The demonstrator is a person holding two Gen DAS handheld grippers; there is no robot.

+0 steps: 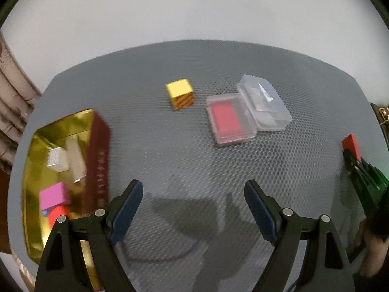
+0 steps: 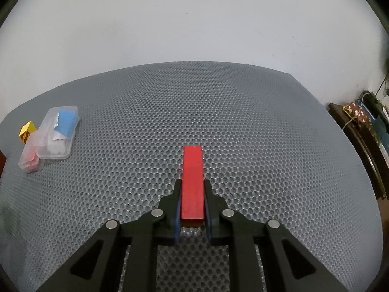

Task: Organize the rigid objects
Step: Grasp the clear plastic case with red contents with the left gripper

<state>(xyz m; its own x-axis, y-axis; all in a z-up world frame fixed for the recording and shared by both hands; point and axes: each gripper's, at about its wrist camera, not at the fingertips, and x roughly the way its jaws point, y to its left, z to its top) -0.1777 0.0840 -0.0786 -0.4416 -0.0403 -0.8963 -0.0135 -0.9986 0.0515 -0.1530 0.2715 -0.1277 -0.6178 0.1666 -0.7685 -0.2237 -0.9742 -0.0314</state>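
My right gripper [image 2: 192, 182] is shut on a long red block [image 2: 192, 182] that sticks forward past the fingertips, just above the grey mat; it also shows in the left wrist view [image 1: 351, 146] at the far right. My left gripper [image 1: 193, 189] is open and empty over the mat. A gold-lined box [image 1: 39, 146] with dark red walls at the left holds a pink block [image 1: 52, 196], a red piece [image 1: 58, 215] and pale blocks [image 1: 57, 159]. A yellow striped cube [image 1: 181, 94] [image 2: 27, 132] and two clear plastic cases [image 1: 263, 102] [image 2: 59, 131] lie ahead.
The grey honeycomb mat [image 2: 218, 112] covers the table against a white wall. The flat clear case holds something red [image 1: 227, 121]. Dark furniture [image 2: 364, 131] stands off the table's right edge. Cardboard [image 1: 12, 92] is stacked at the left.
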